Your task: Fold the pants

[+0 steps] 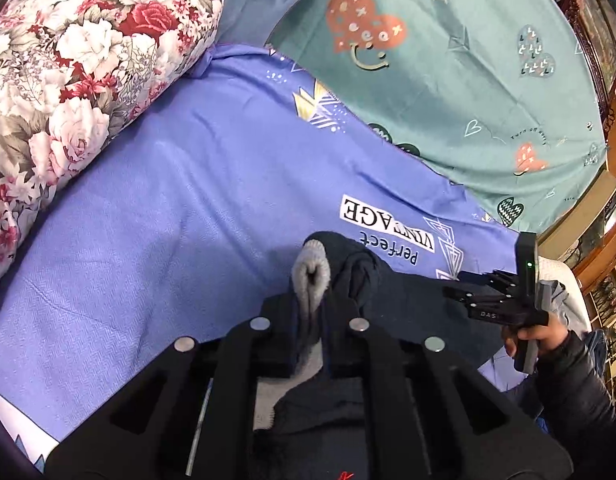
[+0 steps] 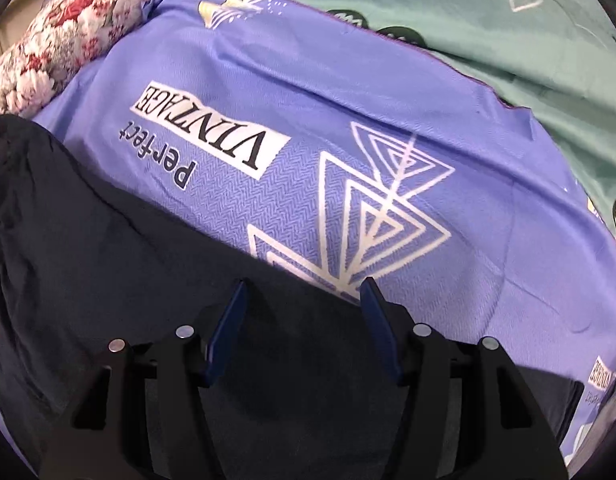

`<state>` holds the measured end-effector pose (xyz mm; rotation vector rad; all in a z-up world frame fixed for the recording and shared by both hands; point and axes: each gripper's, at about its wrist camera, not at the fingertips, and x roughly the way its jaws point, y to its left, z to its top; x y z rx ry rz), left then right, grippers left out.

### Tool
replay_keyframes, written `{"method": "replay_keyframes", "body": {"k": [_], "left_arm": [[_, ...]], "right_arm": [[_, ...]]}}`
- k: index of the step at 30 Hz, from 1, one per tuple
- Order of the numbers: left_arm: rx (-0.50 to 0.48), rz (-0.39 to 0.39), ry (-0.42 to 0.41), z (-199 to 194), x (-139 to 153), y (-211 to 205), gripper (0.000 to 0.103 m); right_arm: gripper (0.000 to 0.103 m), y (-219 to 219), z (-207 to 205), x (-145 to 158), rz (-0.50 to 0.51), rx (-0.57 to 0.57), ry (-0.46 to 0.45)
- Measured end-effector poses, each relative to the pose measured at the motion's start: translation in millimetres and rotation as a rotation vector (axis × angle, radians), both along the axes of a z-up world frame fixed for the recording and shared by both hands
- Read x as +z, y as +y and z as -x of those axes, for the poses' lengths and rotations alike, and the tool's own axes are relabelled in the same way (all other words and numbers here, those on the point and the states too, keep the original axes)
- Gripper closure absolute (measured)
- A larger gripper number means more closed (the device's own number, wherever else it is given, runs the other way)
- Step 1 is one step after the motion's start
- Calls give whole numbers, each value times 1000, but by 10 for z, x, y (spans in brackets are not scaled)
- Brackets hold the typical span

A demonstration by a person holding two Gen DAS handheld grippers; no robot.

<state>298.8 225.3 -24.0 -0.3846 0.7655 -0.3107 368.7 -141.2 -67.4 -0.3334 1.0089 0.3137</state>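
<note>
Dark navy pants (image 1: 407, 304) with a grey lining lie on a blue printed bedsheet (image 1: 168, 200). My left gripper (image 1: 309, 304) is shut on a bunched edge of the pants, where the grey lining (image 1: 311, 276) pokes up between the fingers. My right gripper shows in the left wrist view (image 1: 453, 284), held in a hand at the right over the pants. In the right wrist view the right gripper (image 2: 304, 292) is open, its blue pads (image 2: 228, 332) spread just above the flat pants (image 2: 128, 248) near their far edge.
A rolled floral quilt (image 1: 76, 80) lies at the far left of the bed. A teal printed sheet (image 1: 467, 60) covers the far right. Wooden furniture (image 1: 595, 40) stands beyond the bed's right edge. The person's dark sleeve (image 1: 567, 376) is at the right.
</note>
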Motion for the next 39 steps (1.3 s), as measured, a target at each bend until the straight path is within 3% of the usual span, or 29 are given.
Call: {"method": "replay_keyframes", "body": {"k": [9,10,11,12,15,17,23,29,34,39], "left_arm": [[-10,47,-12,43,47,41,95],[-8,45,-10,38,39,37,95],[-5,43,-6,32,28,32,95],[-3,43,-2,26,15,32,95],[-1,56,5,7,-4,46,95],[4,60,2,10,-2,53,95],[11,52,-3,74,51,23,95],[-29,50,-48,378,240,29,95],[-66,-2,-60,874,257,53,95],[-57,-36,-11,1257,84,43,95]], "right_arm": [[44,-47,-130,-23,-24,115,47],[52,-43,-120,-7,-26,121,48],[73,-21,-83,-1,-40,149,61],[83,-8,-40,-4,-60,166,78],[87,3,16,-25,-38,171,59],[99,-26,5,-5,-39,144,55],[100,-168,439,468,-105,113,-60],[100,-452,1375,986,-254,141,-127],[100,-451,2181,836,-326,176,-101],[100,-406,2587,506,-374,171,-49]]}}
